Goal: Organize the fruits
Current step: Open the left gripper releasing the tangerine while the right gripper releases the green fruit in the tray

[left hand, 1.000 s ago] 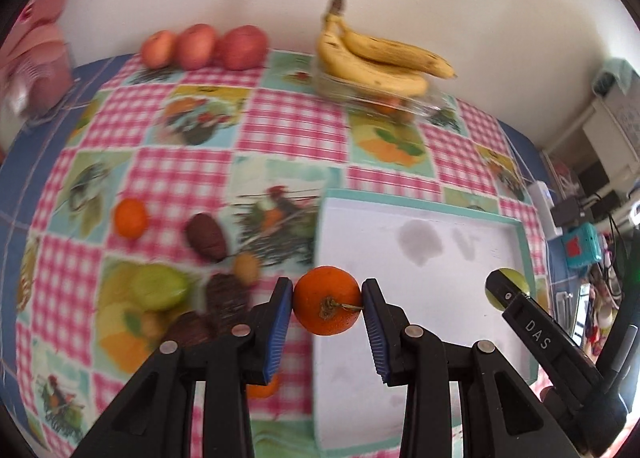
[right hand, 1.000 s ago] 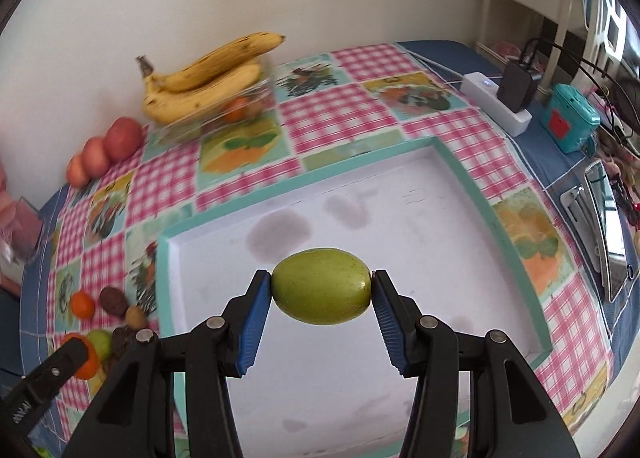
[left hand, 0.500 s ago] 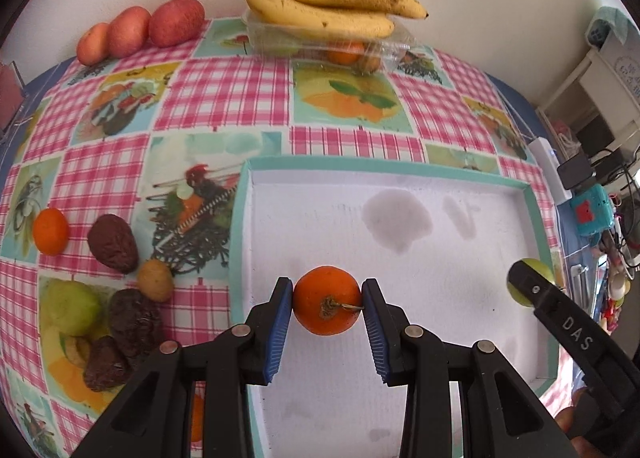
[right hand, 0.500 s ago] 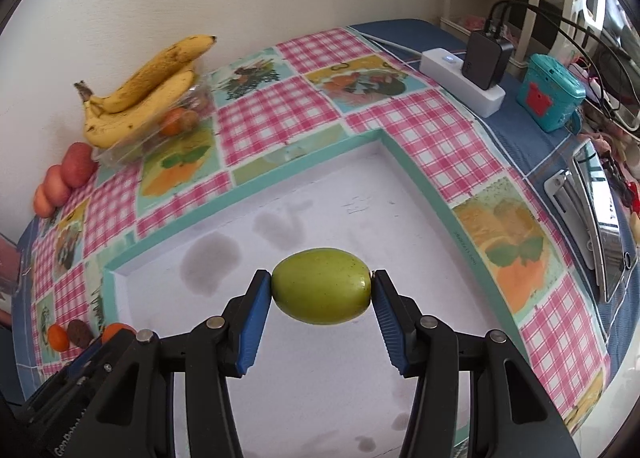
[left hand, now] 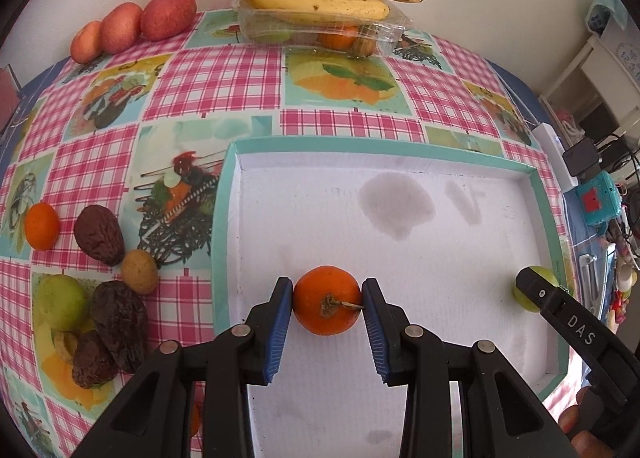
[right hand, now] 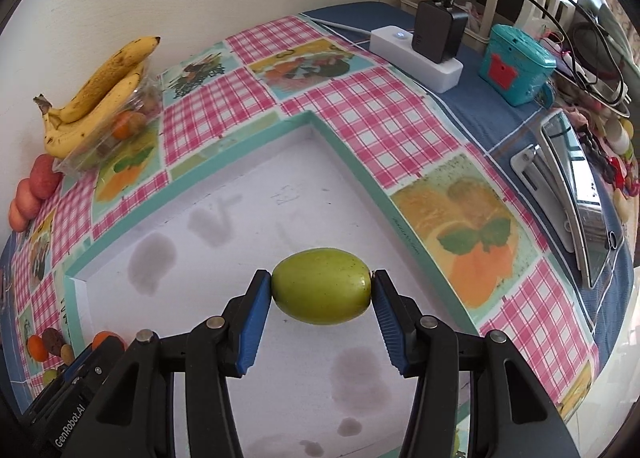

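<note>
Two claws: yours, both loaded
Left claw (left hand: pixel 327 301): clamped on round orange tangerine (left hand: pixel 326 299)
Right claw (right hand: pixel 321 285): clamped on oval green fruit (right hand: pixel 321 285)
Below: white teal-rimmed tray (left hand: pixel 400 146)

A small orange (left hand: pixel 326 300), stem end toward the camera, hung pinched over the white tray (left hand: pixel 440 226) with a teal rim; a smooth green oval fruit (right hand: pixel 321 285) was clamped sideways above that tray; loose fruits (left hand: pixel 100 234) lay left of it.
</note>
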`<action>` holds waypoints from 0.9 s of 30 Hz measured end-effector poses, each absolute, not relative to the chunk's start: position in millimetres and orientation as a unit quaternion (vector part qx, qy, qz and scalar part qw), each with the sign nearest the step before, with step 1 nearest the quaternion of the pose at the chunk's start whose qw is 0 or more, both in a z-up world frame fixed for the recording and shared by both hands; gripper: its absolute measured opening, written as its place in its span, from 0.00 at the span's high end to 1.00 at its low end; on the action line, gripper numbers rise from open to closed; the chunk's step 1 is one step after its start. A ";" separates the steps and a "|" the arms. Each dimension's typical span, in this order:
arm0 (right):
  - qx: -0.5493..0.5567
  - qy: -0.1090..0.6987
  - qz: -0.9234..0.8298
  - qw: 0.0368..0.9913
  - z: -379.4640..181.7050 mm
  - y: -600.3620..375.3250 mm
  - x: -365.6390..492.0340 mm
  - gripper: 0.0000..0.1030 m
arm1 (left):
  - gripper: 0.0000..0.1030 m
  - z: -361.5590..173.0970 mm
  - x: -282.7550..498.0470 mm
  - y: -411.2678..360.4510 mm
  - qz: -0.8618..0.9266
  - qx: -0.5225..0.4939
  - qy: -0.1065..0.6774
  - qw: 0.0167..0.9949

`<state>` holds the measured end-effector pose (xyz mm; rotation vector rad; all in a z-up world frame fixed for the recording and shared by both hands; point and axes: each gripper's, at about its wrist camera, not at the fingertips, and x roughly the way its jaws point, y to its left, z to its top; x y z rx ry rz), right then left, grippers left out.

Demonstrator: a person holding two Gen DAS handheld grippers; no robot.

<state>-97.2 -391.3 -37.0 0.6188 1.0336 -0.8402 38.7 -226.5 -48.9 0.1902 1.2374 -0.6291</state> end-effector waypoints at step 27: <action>0.289 0.486 -0.373 0.735 -40.5 -394.5 -99.9 0.40 | 0.32 -12.6 43.7 -213.8 -0.280 0.076 0.563 0.774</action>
